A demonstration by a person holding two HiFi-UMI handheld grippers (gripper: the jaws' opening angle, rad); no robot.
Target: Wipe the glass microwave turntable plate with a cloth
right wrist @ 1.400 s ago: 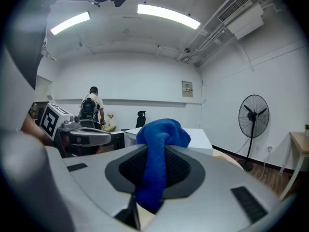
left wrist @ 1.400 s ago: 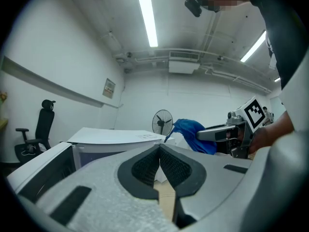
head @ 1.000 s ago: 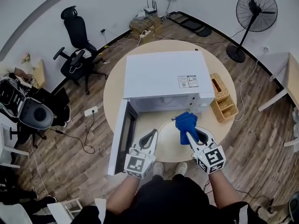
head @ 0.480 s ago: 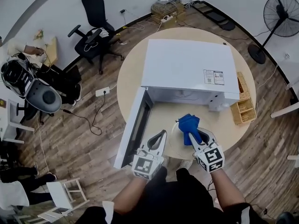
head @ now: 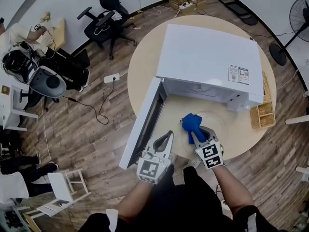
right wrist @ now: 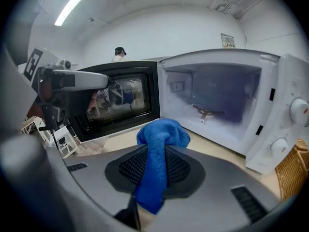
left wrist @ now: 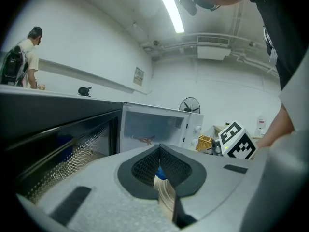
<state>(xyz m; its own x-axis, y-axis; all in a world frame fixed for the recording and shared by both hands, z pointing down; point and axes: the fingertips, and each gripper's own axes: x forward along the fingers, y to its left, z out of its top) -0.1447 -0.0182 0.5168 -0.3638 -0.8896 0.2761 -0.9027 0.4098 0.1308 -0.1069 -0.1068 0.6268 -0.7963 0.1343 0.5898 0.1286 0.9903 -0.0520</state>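
Observation:
The glass turntable plate [head: 179, 140] lies low in front of the open white microwave [head: 207, 57], faint against the round table. My left gripper [head: 168, 134] is shut on the plate's left rim, and a thin glass edge [left wrist: 165, 197] shows between its jaws [left wrist: 159, 174]. Just to the right, my right gripper [head: 195, 133] is shut on a bunched blue cloth [head: 191, 123] held over the plate. In the right gripper view the cloth [right wrist: 161, 137] bulges out past the jaws [right wrist: 161, 151] toward the microwave's cavity [right wrist: 212, 100].
The microwave door [head: 145, 122] hangs open to the left, past the table's edge [head: 137, 66]. A wicker basket [head: 263, 112] stands at the right of the microwave. Office chairs [head: 108, 18], cables and a person [head: 19, 37] are on the wooden floor beyond.
The head view has swung, so the table sits higher and to the right. The right gripper with the cloth has drawn a little closer to the left gripper. Both stay shut.

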